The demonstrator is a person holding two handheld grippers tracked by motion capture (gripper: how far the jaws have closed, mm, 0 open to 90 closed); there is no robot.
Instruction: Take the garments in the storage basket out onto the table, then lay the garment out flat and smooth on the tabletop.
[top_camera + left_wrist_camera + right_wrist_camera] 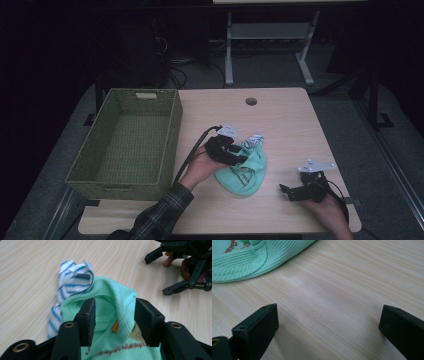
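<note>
The left gripper (pixel 115 322) stood over the green garment (pixel 110 300) with its jaws part-way apart; a ridge of the knit rose between the pads (pixel 91 320), but they did not press on it, so the cloth was not held. The garment lay bunched on the table (pixel 290 120), to the right of the woven basket (pixel 127 142) and well apart from its near wall. A blue-and-white striped cloth (pixel 73 277) lay touching the garment's far edge, partly tucked under it (whether it was a second piece or a lining could not be told).

The right gripper (pixel 295 191) rested on the table to the right of the garment, farther from the basket, jaws wide apart with bare wood between them.

Judged from the layout, the work was sorting the cloth toward the basket, and it stood at an early stage: the basket held nothing visible, and both pieces lay on the table. Remaining steps, by estimate: grip the garment, carry it to the basket, then handle the striped cloth.
</note>
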